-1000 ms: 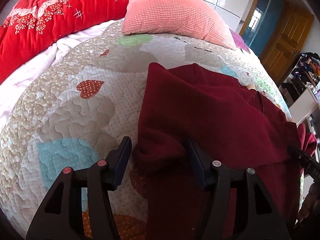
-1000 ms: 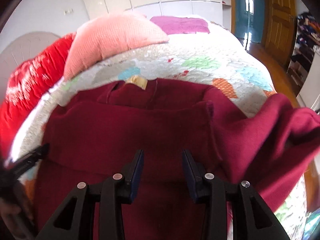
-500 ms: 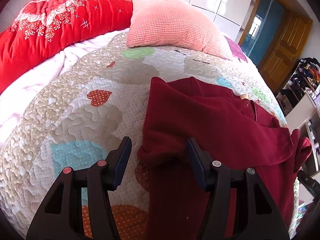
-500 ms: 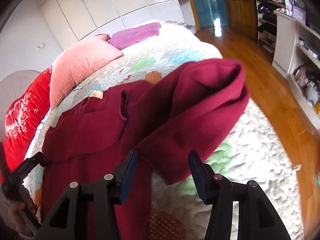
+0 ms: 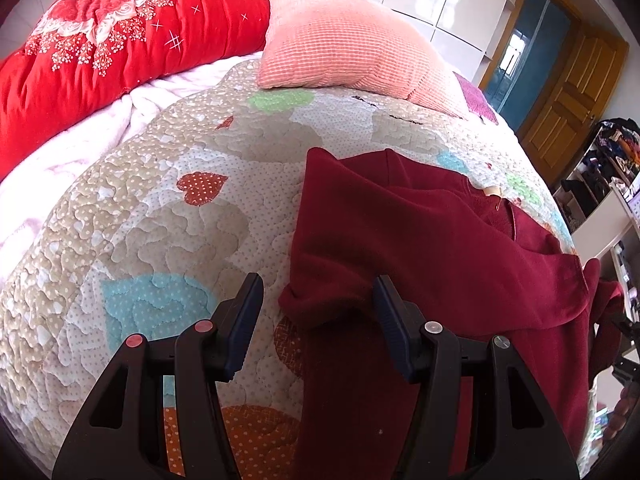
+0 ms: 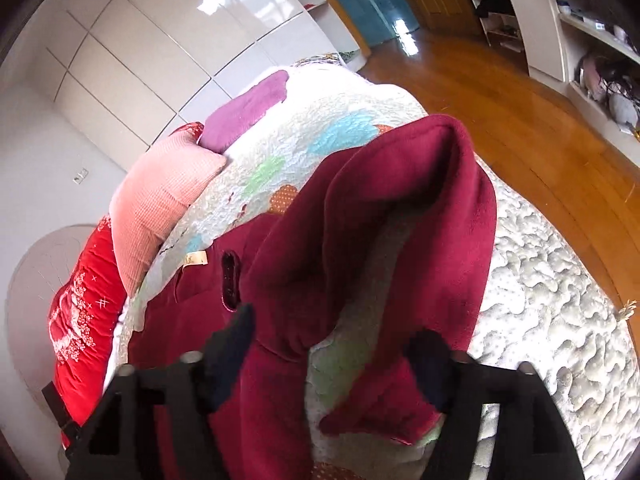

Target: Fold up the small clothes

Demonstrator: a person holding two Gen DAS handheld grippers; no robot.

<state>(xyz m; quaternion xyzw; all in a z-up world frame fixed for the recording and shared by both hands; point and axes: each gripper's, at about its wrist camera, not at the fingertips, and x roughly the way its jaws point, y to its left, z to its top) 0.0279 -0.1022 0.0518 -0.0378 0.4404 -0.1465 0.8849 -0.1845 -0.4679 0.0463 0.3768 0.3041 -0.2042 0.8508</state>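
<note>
A: Right wrist view, against a second ago: the right gripper (image 6: 328,344) has swung off the body of the sweater (image 6: 288,380) to its sleeve (image 6: 420,216). Jaws are opening, the sleeve draped loosely between them, pads not pressing.

B: Left side?

A: Left gripper (image 5: 318,312) unchanged, half-wide. A folded cuff edge lies between the jaws against the right-hand one; I cannot tell whether it is gripped.

B: Labels?

A: A tan tag (image 6: 195,259) at the collar, beyond the right gripper's left jaw; its writing is unreadable.

B: Pose?

A: Both grippers tilt down at the quilt (image 5: 160,220); the right view is rolled.
</note>
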